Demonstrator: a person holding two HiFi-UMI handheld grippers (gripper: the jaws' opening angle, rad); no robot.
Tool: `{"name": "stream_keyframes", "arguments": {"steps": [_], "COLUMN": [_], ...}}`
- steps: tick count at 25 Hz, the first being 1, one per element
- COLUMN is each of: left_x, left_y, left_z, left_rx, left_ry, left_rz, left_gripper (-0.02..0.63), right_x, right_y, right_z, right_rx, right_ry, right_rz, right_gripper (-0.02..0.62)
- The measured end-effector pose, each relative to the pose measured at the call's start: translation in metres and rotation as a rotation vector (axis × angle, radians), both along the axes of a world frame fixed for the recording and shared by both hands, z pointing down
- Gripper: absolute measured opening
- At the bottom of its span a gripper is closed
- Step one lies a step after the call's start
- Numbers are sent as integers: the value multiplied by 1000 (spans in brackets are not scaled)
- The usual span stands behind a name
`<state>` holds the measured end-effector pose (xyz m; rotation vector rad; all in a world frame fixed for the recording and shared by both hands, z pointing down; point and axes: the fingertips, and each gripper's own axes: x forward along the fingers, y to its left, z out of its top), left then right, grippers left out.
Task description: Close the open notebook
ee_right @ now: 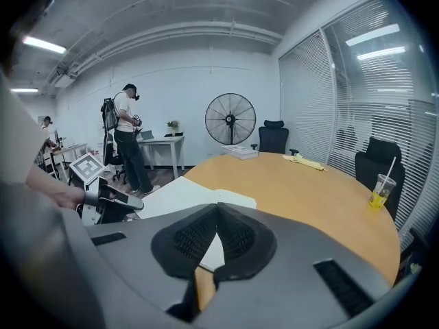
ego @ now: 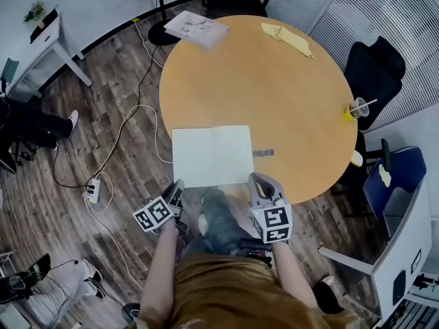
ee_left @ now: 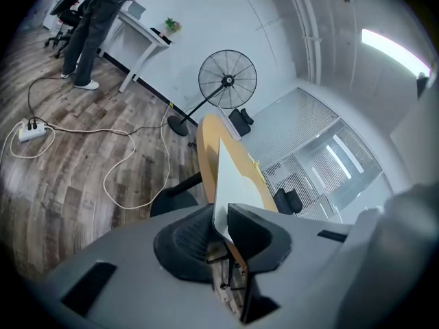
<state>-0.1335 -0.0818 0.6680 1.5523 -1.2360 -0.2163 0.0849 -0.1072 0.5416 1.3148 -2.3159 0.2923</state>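
Observation:
An open notebook (ego: 212, 155) with blank white pages lies flat at the near edge of the round wooden table (ego: 288, 94). My left gripper (ego: 180, 186) is at its near left corner. In the left gripper view this gripper (ee_left: 221, 211) is shut on the white page (ee_left: 230, 184), which runs edge-on between the pads. My right gripper (ego: 255, 179) is at the near right corner. In the right gripper view its (ee_right: 218, 210) tips are shut together over the notebook (ee_right: 185, 194). Whether they pinch the page I cannot tell.
On the far side of the table lie a stack of papers (ego: 196, 28) and a yellow cloth (ego: 288, 38); a drink cup (ego: 357, 107) stands at the right rim. A small grey piece (ego: 263, 153) lies beside the notebook. Cables and a power strip (ego: 94, 190) cross the floor at left.

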Motion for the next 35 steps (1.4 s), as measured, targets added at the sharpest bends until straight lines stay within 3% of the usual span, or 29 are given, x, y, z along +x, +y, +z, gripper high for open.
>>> {"name": "stream_keyframes", "arguments": {"steps": [35], "left_x": [16], "left_y": [-6], "left_z": [-52], "left_rx": [144], "left_ry": [-85], "left_rz": [118], "left_gripper": [40], "right_x": [1], "right_y": [23], "right_z": [-36], "right_rx": [88], "right_ry": [-17], "right_rz": [34], "right_gripper": [12]}}
